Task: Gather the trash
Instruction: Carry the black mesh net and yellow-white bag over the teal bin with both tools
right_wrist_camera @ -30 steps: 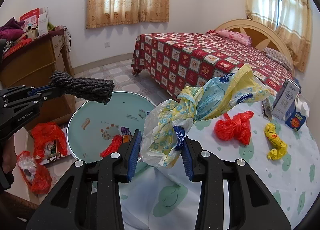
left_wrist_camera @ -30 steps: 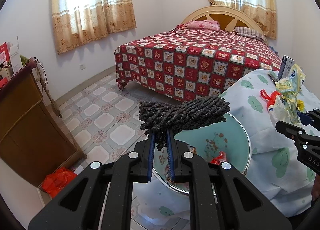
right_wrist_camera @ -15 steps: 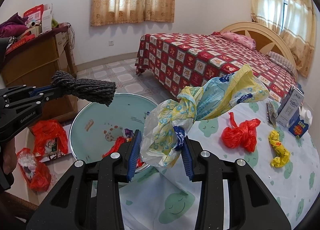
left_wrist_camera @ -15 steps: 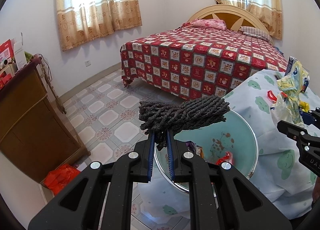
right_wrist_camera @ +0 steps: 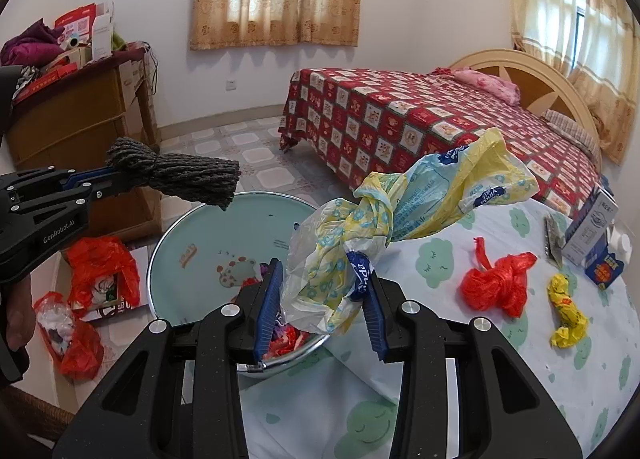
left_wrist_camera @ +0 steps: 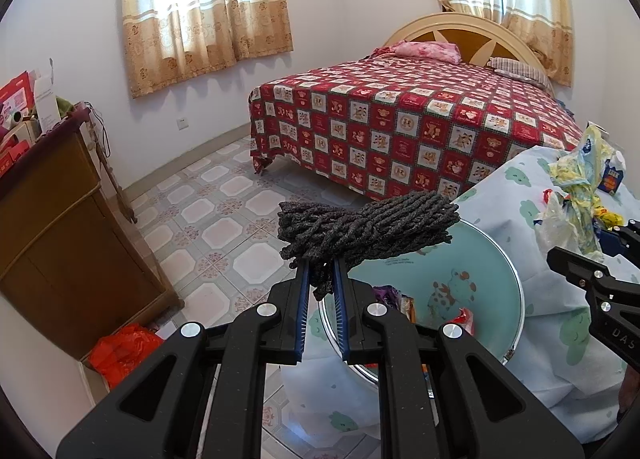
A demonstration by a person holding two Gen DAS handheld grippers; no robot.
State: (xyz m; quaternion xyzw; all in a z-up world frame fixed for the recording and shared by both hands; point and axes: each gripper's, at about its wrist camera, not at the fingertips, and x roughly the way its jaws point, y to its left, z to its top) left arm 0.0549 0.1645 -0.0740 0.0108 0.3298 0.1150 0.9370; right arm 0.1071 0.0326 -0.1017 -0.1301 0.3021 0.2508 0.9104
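Note:
My left gripper [left_wrist_camera: 321, 275] is shut on a dark grey bundle of cord [left_wrist_camera: 368, 227] and holds it above the near rim of a pale green basin [left_wrist_camera: 472, 259]. The basin holds several scraps of trash. My right gripper [right_wrist_camera: 320, 291] is shut on a knotted yellow and blue plastic bag [right_wrist_camera: 404, 219], held over the basin's [right_wrist_camera: 224, 235] right edge. The left gripper [right_wrist_camera: 108, 183] with the cord [right_wrist_camera: 180, 175] shows at the left of the right wrist view. A red bag [right_wrist_camera: 496, 283] and a yellow wrapper [right_wrist_camera: 566, 311] lie on the table cloth.
The table with a white cloud-print cloth [right_wrist_camera: 480, 379] is on the right, with cartons [right_wrist_camera: 596, 231] at its far edge. A wooden cabinet [left_wrist_camera: 52, 235] stands left, red bags [right_wrist_camera: 100, 267] on the floor by it. A bed with a red quilt [left_wrist_camera: 420, 123] is behind.
Both grippers have shifted left toward the basin with their loads. The basin now lies more directly under the cord and the plastic bag.

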